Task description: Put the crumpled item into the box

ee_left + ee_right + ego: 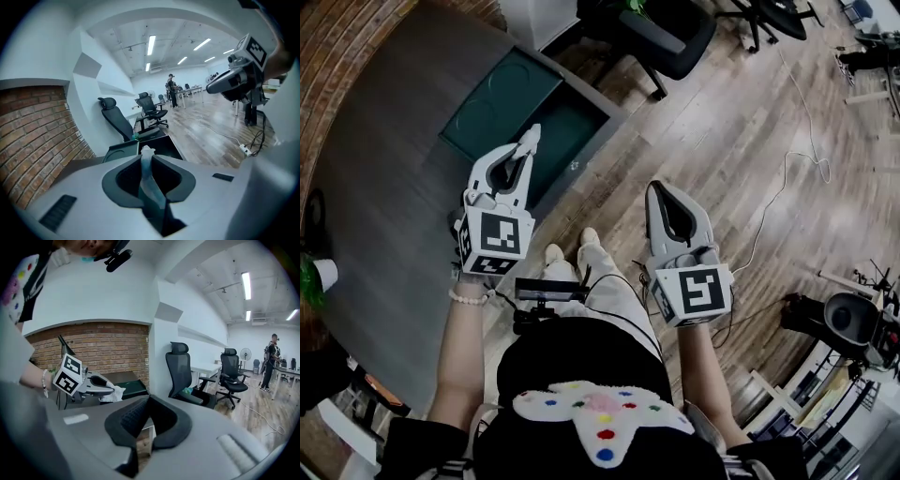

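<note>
At the far left a white paper cup [324,273] stands on the rounded grey table [384,187], with a brick wall [356,47] curving round its far side. The left gripper [526,155] hangs over the table's right edge, its jaws clamped on the crumpled item [532,137] — a pale wad, paper or tissue, I cannot tell which — that pokes out past the tips. The left gripper view shows the wad [148,161] pinched upright between the two jaws.

Just beyond those tips sits the open box [572,131], dark inside, with a green lid [499,98] lying flat on its left. The item is above the box's near side and not in it.

To the right, over the wooden floor [741,122], the right gripper [655,191] is held apart from the left one. Its jaws are pressed together with nothing between them, as the right gripper view shows plainly.

A black office chair [675,37] stands beyond the box, and a white cable [787,173] trails across the floor at the right.
</note>
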`<action>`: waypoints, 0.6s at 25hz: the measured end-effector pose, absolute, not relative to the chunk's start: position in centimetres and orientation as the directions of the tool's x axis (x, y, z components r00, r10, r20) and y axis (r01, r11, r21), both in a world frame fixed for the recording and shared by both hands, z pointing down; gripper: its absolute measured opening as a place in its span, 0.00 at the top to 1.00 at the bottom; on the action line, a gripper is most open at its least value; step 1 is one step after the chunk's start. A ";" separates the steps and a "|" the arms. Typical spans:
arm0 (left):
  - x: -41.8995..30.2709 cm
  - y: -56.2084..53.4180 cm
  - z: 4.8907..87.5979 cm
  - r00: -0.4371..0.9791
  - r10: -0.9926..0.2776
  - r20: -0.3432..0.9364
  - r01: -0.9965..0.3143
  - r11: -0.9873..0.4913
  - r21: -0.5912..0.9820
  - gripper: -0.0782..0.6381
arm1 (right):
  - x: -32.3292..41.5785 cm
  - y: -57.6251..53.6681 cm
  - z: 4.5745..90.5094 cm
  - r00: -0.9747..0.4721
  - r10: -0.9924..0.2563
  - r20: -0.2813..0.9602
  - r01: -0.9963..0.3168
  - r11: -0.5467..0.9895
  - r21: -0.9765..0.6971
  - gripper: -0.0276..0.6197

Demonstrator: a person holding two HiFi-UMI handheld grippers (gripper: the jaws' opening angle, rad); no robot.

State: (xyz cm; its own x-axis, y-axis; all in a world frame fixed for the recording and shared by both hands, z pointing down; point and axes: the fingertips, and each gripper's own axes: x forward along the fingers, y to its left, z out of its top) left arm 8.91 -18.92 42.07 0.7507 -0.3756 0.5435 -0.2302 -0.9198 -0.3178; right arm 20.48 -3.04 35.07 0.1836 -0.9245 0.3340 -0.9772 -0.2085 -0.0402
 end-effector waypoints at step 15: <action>11.5 -19.9 48.4 0.614 -0.365 0.700 -0.232 -0.931 -0.282 0.81 | 22.2 -1.3 36.8 0.204 -0.907 0.368 -0.967 -0.245 -0.066 0.94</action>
State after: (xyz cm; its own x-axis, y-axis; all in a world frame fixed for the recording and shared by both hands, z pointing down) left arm 11.53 -19.88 48.41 0.6140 -0.3652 0.6997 -0.2321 -0.9308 -0.2822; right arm 22.24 -1.25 36.79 0.2044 -0.9071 0.3680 -0.9673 -0.2447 -0.0660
